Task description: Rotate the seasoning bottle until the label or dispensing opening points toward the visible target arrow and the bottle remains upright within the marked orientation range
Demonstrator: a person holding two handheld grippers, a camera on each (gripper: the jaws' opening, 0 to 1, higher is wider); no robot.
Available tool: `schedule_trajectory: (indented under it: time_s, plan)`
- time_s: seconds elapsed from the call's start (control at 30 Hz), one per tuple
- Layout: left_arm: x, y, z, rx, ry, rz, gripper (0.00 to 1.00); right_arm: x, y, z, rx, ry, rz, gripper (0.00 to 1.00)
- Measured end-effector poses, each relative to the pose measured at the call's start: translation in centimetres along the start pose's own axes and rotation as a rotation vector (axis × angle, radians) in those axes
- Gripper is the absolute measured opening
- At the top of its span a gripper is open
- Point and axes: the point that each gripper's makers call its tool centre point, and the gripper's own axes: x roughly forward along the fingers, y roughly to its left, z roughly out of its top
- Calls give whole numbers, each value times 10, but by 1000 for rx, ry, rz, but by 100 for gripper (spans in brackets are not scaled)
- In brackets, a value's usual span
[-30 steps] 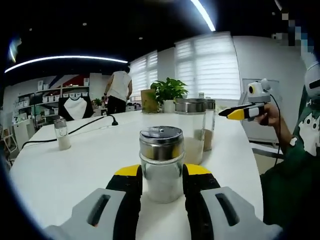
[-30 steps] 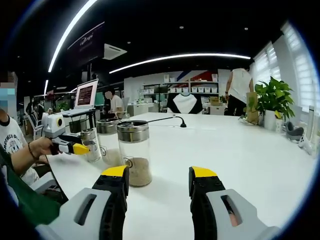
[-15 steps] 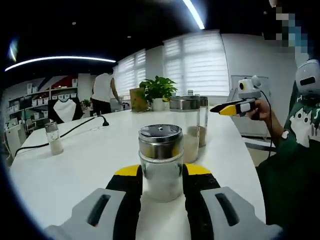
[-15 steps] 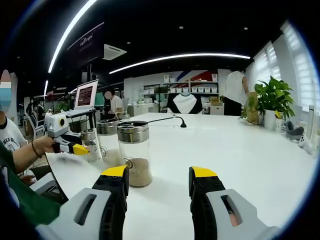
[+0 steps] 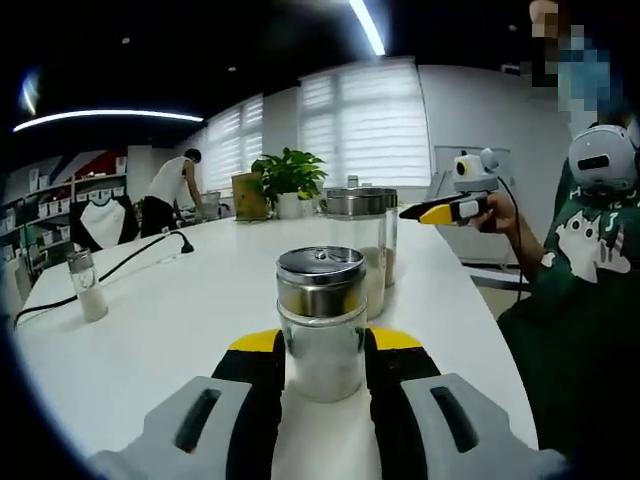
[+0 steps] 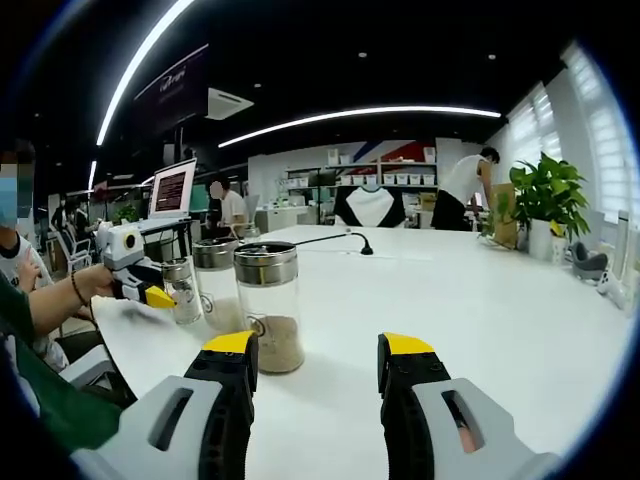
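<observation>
A glass seasoning bottle (image 5: 322,325) with a perforated metal lid stands upright on the white table (image 5: 170,330). My left gripper (image 5: 320,345) is shut on its lower body, one yellow-tipped jaw on each side. In the right gripper view the same bottle (image 6: 183,290) is small at the left, held by the left gripper (image 6: 150,295) in a person's hand. My right gripper (image 6: 318,350) hovers open over the table (image 6: 480,300) with nothing between its jaws. It also shows at the right of the left gripper view (image 5: 440,211), held in the air.
Two taller metal-lidded glass jars (image 5: 358,250) stand behind the bottle; the nearer jar (image 6: 268,305) sits just left of my right gripper's left jaw. A small bottle (image 5: 87,285), a black cable (image 5: 130,262) and a potted plant (image 5: 285,180) lie farther off.
The left gripper view has swung, so the background slid left while the bottle stayed between the jaws. The right gripper view is steady; the left gripper in it shifted slightly right.
</observation>
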Motion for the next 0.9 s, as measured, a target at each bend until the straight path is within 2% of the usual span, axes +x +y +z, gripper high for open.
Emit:
schedule_trajectory:
  time_s: [0.6,0.9]
  plan:
    - [-1,-1,-1,11,18,-135,33,-1,0,0,1,0,0,48]
    - [-1,-3,-1,22,58,-162,33,0,0,-1,4,5,3,48]
